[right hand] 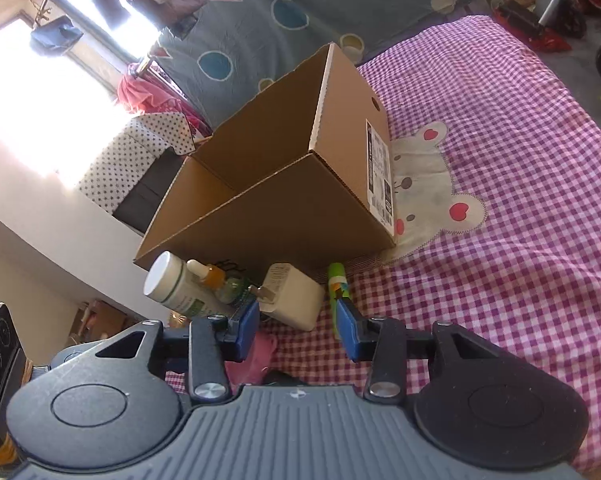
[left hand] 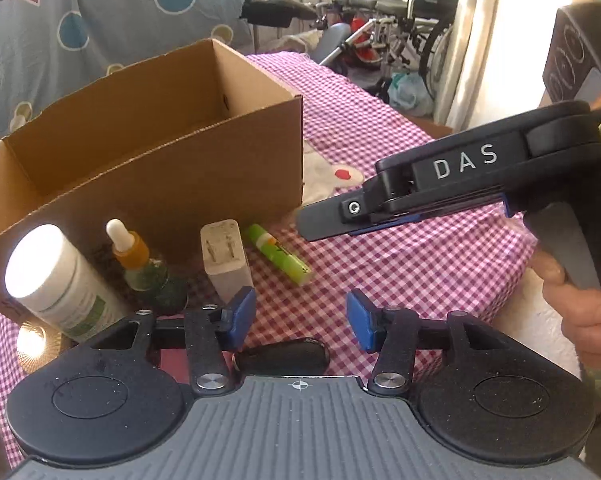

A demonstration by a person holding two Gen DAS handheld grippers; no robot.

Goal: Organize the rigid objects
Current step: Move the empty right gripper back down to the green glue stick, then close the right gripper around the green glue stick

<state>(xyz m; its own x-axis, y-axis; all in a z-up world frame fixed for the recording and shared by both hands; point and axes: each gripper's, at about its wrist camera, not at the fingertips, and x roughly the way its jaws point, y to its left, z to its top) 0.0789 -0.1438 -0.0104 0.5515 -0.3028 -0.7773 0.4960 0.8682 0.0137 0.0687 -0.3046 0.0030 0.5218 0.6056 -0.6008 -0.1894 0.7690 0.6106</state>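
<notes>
1. From the left wrist view, the left tool [left hand: 300, 320] hung released, its blue pads apart with nothing between them, above the pink checked cloth [left hand: 400, 248].
2. A row of things stood or lay just in front of the open cardboard box [left hand: 152, 152]: a white bottle [left hand: 56, 280] tilted at the far left, a dropper bottle [left hand: 140, 264] beside it, a white charger plug [left hand: 226, 258] with its prongs facing the camera, and a green tube [left hand: 282, 254] lying flat on the cloth.
3. The right tool [left hand: 320, 220] reached in from the right (seen side-on, lettered DAS), its tip near the green tube; from this angle I cannot tell how its fingers stood. A hand [left hand: 580, 300] gripped its handle.
4. From the right wrist view, the right tool [right hand: 296, 324] showed released, pads apart and empty, with the charger plug [right hand: 296, 296] just ahead of the gap.
5. The green tube [right hand: 336, 280] lay by the right-hand pad, and the white bottle [right hand: 176, 284] and dropper bottle [right hand: 216, 280] stood left of the plug, all before the box [right hand: 280, 184].
</notes>
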